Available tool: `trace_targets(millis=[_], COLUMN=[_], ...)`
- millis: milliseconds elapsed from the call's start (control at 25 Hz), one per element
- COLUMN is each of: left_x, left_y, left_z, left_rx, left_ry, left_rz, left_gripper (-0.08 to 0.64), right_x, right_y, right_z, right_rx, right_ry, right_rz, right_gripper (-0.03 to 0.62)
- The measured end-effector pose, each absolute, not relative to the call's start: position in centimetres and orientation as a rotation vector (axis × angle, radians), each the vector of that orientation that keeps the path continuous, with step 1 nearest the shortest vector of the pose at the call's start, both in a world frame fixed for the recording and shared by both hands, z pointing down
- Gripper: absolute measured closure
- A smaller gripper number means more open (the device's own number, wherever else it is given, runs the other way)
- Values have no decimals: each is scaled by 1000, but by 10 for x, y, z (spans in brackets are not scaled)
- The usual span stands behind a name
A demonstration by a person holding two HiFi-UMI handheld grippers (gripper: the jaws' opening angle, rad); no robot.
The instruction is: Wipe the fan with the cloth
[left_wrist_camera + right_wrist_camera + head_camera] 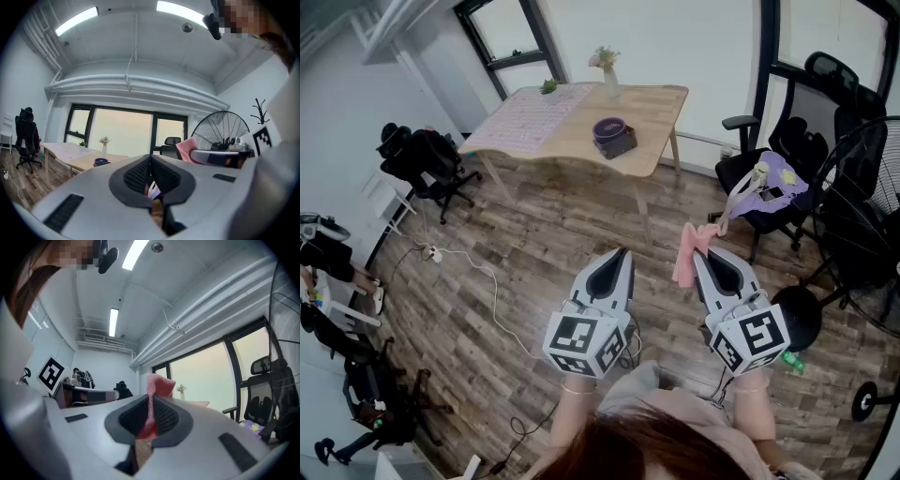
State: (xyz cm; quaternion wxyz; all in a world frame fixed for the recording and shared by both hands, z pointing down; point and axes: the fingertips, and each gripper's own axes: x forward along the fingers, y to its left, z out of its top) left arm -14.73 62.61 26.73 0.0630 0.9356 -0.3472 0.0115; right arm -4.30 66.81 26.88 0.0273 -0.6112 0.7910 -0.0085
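Soft pink knitted cloth (684, 259) pinched in the right gripper (704, 253).
It droops left of the round black wire-cage fan (865, 221); left gripper (622, 254), farther off, pressed together.

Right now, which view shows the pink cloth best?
The right gripper view: the pink cloth sits close and central, pinched in the jaws of the right gripper. The head view shows it small, hanging off the tip; the left gripper view catches only a pink corner.

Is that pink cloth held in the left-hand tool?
No, the pink cloth is pinched in the right tool, while the left tool is closed with nothing in it.
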Motion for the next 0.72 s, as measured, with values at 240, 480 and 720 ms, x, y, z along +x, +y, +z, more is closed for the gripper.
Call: trace_targets(millis=[240, 480, 720], left_x=[-148, -159, -171], left_y=[595, 552, 507], left_z=[271, 274, 272], left_rx=[2820, 2803, 2805], left_ry=[-1056, -1058, -1033], left_rz=[29, 15, -3], left_gripper=[546, 546, 546], right_x=[-43, -54, -64], right_y=[639, 597, 550], right_z=[271, 278, 275], right_rx=[-1862, -1861, -1910], right_ry=[2418, 2440, 2407], right_rz=[-65, -113, -106], right_gripper=[570, 570, 571])
